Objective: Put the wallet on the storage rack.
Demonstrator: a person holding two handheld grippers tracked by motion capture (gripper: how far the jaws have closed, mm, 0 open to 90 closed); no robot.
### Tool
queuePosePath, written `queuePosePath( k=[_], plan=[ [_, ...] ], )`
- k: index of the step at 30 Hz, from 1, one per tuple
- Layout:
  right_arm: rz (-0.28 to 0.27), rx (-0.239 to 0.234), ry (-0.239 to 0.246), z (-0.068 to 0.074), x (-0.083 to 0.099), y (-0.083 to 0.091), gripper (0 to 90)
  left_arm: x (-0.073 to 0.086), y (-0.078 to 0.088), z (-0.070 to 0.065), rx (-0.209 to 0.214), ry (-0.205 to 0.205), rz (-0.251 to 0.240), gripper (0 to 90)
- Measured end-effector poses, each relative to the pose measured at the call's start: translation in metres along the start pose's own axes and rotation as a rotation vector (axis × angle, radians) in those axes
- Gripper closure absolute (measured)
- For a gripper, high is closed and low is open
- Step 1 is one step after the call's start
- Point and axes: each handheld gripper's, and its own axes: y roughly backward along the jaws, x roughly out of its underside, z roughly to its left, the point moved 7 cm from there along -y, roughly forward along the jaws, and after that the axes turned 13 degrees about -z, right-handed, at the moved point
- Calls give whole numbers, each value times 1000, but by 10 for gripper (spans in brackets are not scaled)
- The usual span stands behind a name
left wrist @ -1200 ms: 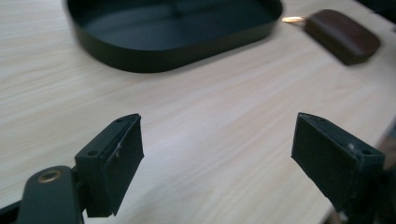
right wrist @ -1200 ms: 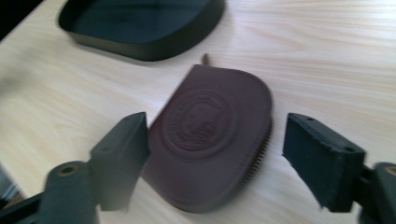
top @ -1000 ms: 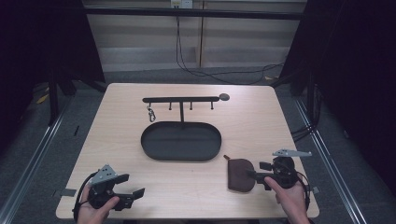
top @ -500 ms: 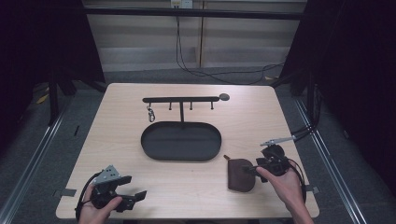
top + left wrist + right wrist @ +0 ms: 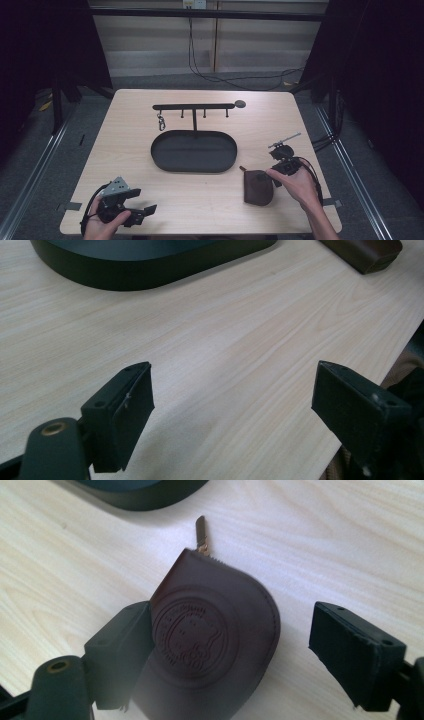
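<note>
- right gripper [image 5: 230, 645] has swung down over the small brown leather zip pouch [image 5: 210, 645], jaws apart, straddling it on the table's front right
- left gripper [image 5: 230, 415] idles, jaws apart, empty
- looks like a pouch grab's coming

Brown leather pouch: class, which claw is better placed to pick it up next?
Right. The right claw is open with the brown leather pouch between its jaws, while the left claw sits at the table's opposite corner.

a lab: lone table [image 5: 125, 150], dark curtains [image 5: 45, 45], floor cables [image 5: 235, 80].
</note>
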Motion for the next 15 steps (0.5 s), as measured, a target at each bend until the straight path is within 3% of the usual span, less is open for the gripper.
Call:
queuePosePath(
  k=[4, 9, 15],
  plan=[
    [25, 6, -6, -2, -4, -6, 172, 0, 1, 0, 2, 0, -2, 168],
    [120, 9, 4, -1, 1, -17, 172, 0, 0, 1, -6, -4, -1, 168],
    [161, 3, 1, 6, 6, -27, 177, 1, 0, 0, -5, -18, 10, 168]
  ],
)
